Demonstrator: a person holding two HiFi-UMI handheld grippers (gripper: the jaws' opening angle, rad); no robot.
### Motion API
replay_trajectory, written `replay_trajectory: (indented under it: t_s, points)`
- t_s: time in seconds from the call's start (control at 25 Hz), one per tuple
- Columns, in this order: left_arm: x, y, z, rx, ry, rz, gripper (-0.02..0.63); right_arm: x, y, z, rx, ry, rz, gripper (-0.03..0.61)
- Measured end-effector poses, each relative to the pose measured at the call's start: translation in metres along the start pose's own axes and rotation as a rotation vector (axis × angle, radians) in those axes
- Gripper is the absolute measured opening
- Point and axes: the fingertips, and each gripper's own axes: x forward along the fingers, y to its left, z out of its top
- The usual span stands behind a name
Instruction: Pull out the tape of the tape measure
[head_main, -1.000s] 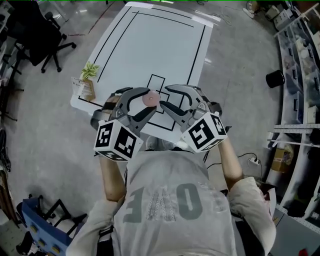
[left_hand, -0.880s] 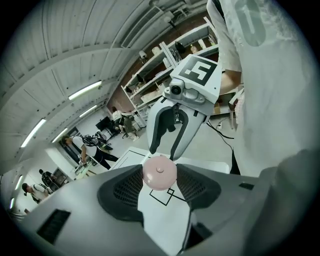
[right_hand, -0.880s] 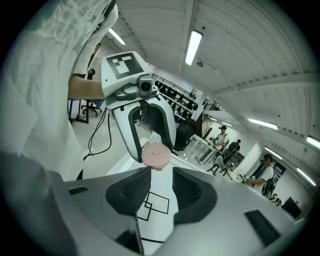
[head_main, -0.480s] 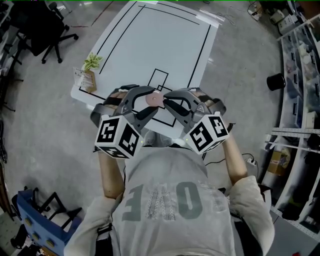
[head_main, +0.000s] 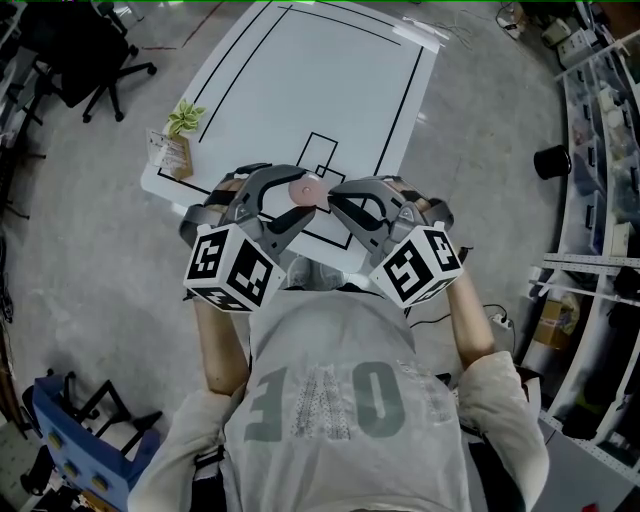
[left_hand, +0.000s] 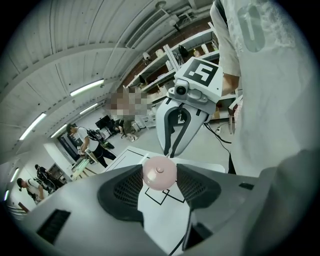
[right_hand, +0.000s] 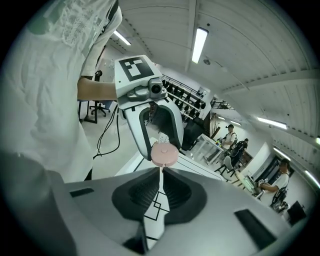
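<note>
- Workshop room with grey floor, shelving along one side and a white table marked with black lines; both grippers hover tip to tip over its near edge, in front of the person's chest.
- Left gripper has its jaws closed on the tape measure, a small round pink case caught between the ribbed pads close to their tips.
- Right gripper has its jaws nearly together, the tips meeting on the pull tab that hangs just under the case. I judge that it pinches the tab. Almost no tape is out yet.
- Risk: the tab is small and held only at the very tips, so a quick pull could let it slip free and spring back into the case.
- Risk: the case is smooth, round and held far forward, so a pull out of line with the pads may turn it or squeeze it out, and it would drop onto the table.
- Left gripper view shows how the case sits between the pads, but hides the tab behind it.
- Right gripper view alone shows the tab and the narrow slit between those jaws.
- Head view shows the two grippers' alignment and the table below, but the tab is too small to make out there.
</note>
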Motion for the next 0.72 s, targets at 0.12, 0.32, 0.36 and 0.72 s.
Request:
replay_trajectory:
  t_s: [0.12,0.32,0.36,0.72]
  points:
    - [0.002,-0.0024,0.0009,0.004,0.001,-0.009,0.233,0.003,0.0003,0.0003,-0.008,-0.001,-0.013,0.044]
    - [0.0031,-0.0051,0.0026,0.0,-0.003,-0.014,0.233,0.002,0.0005,-0.0005,-0.007,0.001,-0.016,0.035]
    - [0.0028,-0.0047,0.0035,0.0,-0.005,-0.012,0.233,0.001,-0.0001,-0.0003,-0.005,-0.002,-0.017,0.035]
    - [0.0033,-0.0012,0.0053,-0.023,-0.016,0.01,0.233,-0.0007,-0.0043,0.0004,0.012,-0.016,-0.045,0.034]
